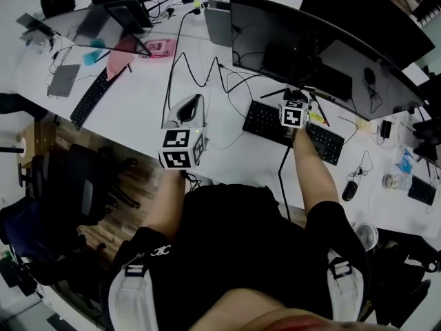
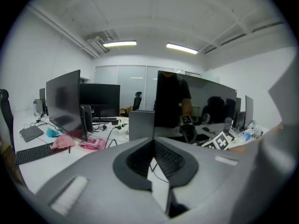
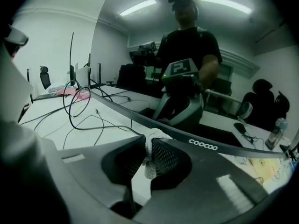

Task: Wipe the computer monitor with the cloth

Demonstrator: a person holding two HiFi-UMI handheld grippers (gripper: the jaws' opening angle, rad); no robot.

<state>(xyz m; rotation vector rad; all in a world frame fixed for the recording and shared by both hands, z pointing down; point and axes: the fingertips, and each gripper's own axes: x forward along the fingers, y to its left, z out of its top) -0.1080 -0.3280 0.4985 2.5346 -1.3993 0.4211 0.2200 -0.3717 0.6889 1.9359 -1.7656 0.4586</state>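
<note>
Cloth (image 3: pixel 149 148) stands vertical, pinched in right gripper (image 3: pixel 150 141) at monitor (image 3: pixel 140 55) edge; left gripper (image 2: pixel 153 141) closed.

White cloth (image 3: pixel 152 136), textured weave; black monitor (image 1: pixel 289 40); white counter (image 1: pixel 145 102); black keyboard (image 1: pixel 265 121); brown wood-grain floor (image 1: pixel 134 192); pink box (image 1: pixel 158 47); black chair (image 1: pixel 76 185).

Two long white ceiling lights (image 2: pixel 120 44) make the room bright. Both gripper views bend, with black corners and blurry close parts.
</note>
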